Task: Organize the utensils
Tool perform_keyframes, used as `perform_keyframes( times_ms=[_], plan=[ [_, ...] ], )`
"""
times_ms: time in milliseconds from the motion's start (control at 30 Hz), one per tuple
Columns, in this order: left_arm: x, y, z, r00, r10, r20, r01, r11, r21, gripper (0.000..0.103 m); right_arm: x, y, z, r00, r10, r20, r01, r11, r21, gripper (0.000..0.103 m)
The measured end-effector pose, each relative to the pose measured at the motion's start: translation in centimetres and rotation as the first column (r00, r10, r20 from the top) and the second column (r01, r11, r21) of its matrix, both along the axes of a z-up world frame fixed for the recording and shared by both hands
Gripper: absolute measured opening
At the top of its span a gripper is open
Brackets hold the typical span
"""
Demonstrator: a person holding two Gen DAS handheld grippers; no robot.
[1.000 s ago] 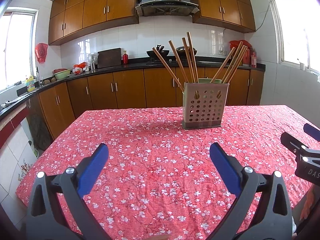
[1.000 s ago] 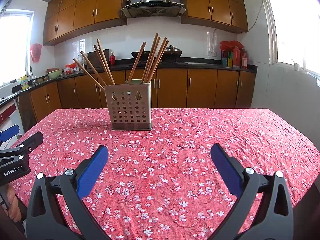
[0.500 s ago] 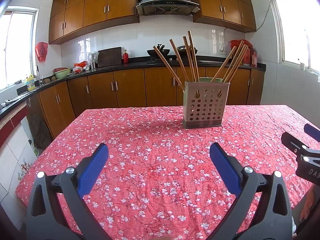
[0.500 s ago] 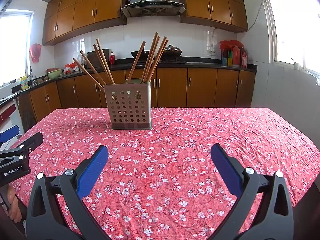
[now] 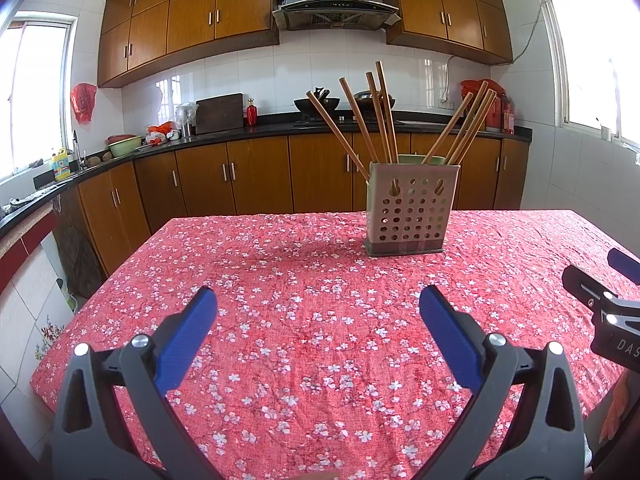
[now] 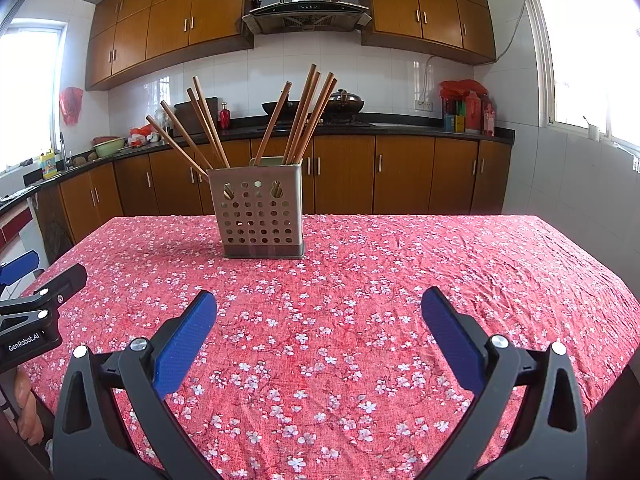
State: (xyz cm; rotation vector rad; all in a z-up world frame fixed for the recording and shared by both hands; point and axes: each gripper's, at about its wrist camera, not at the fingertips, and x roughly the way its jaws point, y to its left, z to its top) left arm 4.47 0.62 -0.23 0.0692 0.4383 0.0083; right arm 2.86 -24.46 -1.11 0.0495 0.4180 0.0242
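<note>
A beige perforated utensil holder (image 5: 408, 212) (image 6: 260, 212) stands upright on the red flowered tablecloth (image 5: 304, 280) (image 6: 400, 272), toward the far side of the table. Several wooden chopsticks (image 5: 362, 118) (image 6: 304, 114) lean out of it in two fans. My left gripper (image 5: 318, 304) hangs open over the near part of the cloth, well short of the holder, with nothing between its blue pads. My right gripper (image 6: 319, 306) is open too and holds nothing. Each gripper shows at the edge of the other's view: the right gripper's tip (image 5: 600, 304) and the left gripper's tip (image 6: 40, 304).
Brown kitchen cabinets (image 5: 256, 176) and a black counter (image 6: 400, 128) with pots and bottles run behind the table. The table's left edge (image 5: 88, 304) drops to a tiled floor. A person's fingers (image 5: 614, 412) show at the lower right of the left wrist view.
Both views have barely shifted; the holder sits a touch higher in the left wrist frame. Both grippers stay open and hold nothing.
</note>
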Motion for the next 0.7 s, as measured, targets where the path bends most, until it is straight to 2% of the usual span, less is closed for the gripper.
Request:
perform_keyframes(
  times_ms=[700],
  plan=[
    [0.04, -0.27, -0.18, 1.0, 0.003, -0.004, -0.003, 1.0, -0.003, 0.099, 0.03, -0.01, -0.05, 1.0, 0.001, -0.002, -0.001, 1.0, 0.001, 0.101]
  ],
)
